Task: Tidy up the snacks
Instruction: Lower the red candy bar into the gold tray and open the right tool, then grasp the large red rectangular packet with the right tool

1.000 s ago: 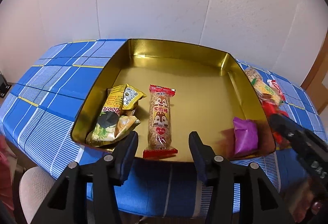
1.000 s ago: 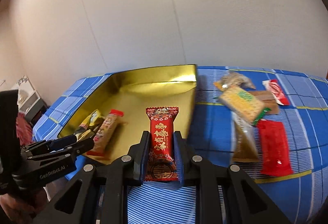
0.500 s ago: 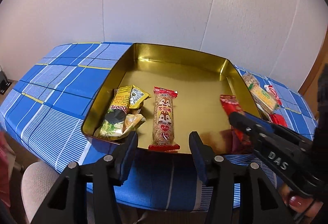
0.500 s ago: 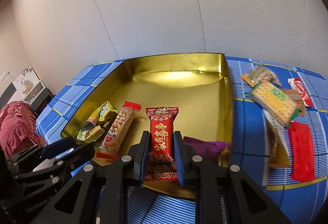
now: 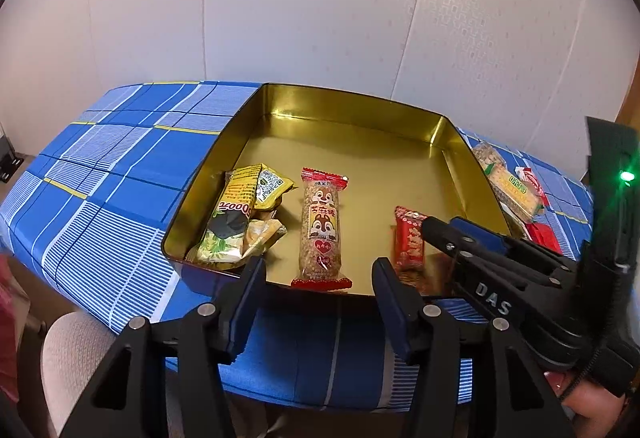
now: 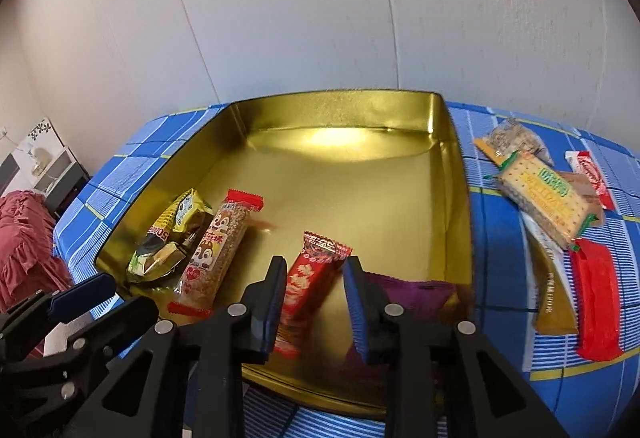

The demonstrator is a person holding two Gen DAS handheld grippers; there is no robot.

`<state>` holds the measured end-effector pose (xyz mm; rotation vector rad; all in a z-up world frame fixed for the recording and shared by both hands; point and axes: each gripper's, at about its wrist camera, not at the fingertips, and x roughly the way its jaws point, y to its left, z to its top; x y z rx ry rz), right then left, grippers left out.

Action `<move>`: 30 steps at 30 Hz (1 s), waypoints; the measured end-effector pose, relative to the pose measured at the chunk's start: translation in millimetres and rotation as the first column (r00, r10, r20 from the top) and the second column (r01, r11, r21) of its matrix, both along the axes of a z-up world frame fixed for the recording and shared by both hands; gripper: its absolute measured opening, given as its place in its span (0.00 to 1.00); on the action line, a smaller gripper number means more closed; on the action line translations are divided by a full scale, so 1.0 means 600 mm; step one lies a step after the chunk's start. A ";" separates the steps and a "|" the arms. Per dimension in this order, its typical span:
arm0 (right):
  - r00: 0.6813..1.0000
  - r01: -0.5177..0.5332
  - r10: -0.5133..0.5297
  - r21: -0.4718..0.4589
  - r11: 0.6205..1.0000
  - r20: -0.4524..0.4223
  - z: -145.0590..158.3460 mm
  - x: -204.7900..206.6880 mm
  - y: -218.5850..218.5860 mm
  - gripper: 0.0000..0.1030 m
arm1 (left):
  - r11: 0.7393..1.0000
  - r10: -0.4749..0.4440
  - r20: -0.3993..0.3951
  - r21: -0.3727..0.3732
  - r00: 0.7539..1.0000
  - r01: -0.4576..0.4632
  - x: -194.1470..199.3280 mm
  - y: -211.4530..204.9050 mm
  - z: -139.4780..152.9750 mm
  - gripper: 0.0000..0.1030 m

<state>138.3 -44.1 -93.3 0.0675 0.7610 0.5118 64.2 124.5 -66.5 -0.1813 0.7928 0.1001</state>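
Note:
A gold tin (image 5: 352,105) (image 6: 340,97) sits on the blue checked tablecloth. My right gripper (image 6: 315,266) (image 5: 440,226) hovers over its near right part with its jaws opening. A red snack bar (image 6: 312,278) (image 5: 408,242) hangs tilted and blurred between them, slipping free of the pads. The tin also holds a purple packet (image 6: 412,294), a squirrel-print bar (image 5: 322,234) (image 6: 216,250) and yellow packets (image 5: 236,222) (image 6: 168,234). In front of the tin's near edge, my left gripper (image 5: 319,270) (image 6: 128,294) stands open with nothing in it.
Several loose snacks lie on the cloth right of the tin: a cracker pack (image 6: 544,197), a long red packet (image 6: 596,302), a brown stick (image 6: 554,302) and a seed bag (image 6: 516,137). A wall stands close behind. A pale chair seat (image 5: 68,350) is at lower left.
My right gripper carried the red bar leftward from the cloth to over the tin, then its jaws parted and the bar tipped and slid down. The left gripper stayed nearly still.

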 end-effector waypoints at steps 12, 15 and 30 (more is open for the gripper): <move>0.994 0.104 -0.105 0.033 0.994 0.037 0.021 -0.027 -0.090 0.29 | 1.000 -0.019 -0.003 -0.011 1.000 0.019 0.001 -0.020 -0.001 0.71; 0.989 0.145 -0.146 0.024 0.989 0.027 0.017 -0.028 -0.119 0.30 | 0.999 -0.033 -0.005 -0.013 0.999 0.033 0.001 -0.031 -0.001 0.73; 0.905 0.419 -0.416 0.017 0.908 -0.094 -0.031 -0.039 -0.306 0.38 | 0.977 -0.214 -0.009 0.003 0.977 0.214 -0.010 -0.126 0.005 0.90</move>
